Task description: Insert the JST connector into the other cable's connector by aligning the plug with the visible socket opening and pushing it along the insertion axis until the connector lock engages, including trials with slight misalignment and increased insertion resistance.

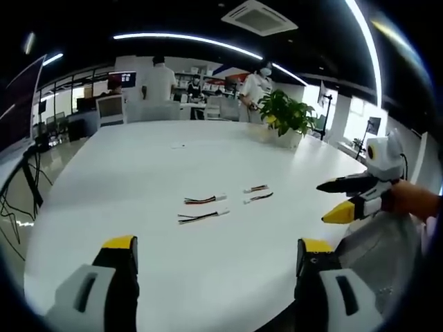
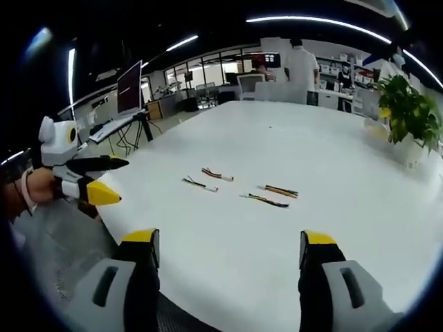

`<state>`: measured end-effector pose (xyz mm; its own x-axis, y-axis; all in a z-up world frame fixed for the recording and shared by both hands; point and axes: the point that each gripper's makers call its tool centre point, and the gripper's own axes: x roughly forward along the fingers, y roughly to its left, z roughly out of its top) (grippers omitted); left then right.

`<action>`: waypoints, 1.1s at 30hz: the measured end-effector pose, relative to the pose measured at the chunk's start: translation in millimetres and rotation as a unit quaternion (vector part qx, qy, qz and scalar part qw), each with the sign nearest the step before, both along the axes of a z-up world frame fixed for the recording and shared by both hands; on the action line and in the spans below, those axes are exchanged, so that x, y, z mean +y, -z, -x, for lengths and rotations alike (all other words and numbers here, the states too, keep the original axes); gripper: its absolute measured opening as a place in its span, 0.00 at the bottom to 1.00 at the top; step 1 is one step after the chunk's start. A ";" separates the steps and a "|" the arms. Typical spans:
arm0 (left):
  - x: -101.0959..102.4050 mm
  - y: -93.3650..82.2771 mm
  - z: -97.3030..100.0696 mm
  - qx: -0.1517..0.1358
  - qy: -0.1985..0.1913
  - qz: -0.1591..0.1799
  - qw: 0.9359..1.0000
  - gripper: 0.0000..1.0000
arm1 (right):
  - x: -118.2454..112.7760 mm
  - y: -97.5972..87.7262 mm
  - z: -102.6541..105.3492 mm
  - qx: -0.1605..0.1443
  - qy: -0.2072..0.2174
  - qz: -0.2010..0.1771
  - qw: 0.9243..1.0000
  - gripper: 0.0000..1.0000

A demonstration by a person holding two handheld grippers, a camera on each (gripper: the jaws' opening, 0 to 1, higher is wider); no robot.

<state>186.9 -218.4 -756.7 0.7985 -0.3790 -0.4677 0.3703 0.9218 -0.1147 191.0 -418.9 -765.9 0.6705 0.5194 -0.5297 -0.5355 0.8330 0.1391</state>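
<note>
Left gripper (image 1: 214, 252): fingers wide apart, nothing held, well short of the cables.
Right gripper (image 2: 230, 243): fingers wide apart, nothing held, also well short of the cables.
Cables: 4 short leads lie loose on the white desk (image 1: 138, 166), between the plant (image 1: 285, 114) and the near desk edge, none mated. From the left gripper view, 2 longer leads (image 1: 204, 208) lie on the side away from the plant, 2 shorter leads (image 1: 257, 193) on the plant side.
Handling (judgement): light, limp wires with small rigid plastic housings; likely to slide on the smooth desk. Grip each by the housing, not the wire. Which end is plug or socket: too small to tell.
Left gripper view adds: right gripper at its right edge, held by a hand (image 1: 414, 199).
Right gripper view adds: a monitor on a stand (image 2: 129, 88) beyond the desk's far-left edge.
Progress (judgement): nothing picked up yet.
</note>
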 end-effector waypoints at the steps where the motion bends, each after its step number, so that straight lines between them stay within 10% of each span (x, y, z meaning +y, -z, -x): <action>1: 0.7 -0.5 -0.2 0.000 0.000 -0.001 1.000 0.93 | -0.2 -1.0 -0.3 -0.001 0.001 -0.002 1.000 0.81; 16: 13.6 -28.2 -23.5 -0.031 0.019 -0.033 0.999 0.92 | -11.6 -17.5 -20.3 -0.025 0.011 -0.009 1.000 0.79; 33: 0.2 -47.5 -45.0 -0.053 0.042 0.012 0.998 0.94 | -15.2 -36.0 -47.4 -0.049 0.005 -0.007 0.999 0.76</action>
<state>231.8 -218.3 -709.2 0.8074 -0.4574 -0.3727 0.4578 0.8841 -0.0935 238.4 -434.1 -729.8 0.7241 0.5196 -0.4535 -0.5390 0.8366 0.0979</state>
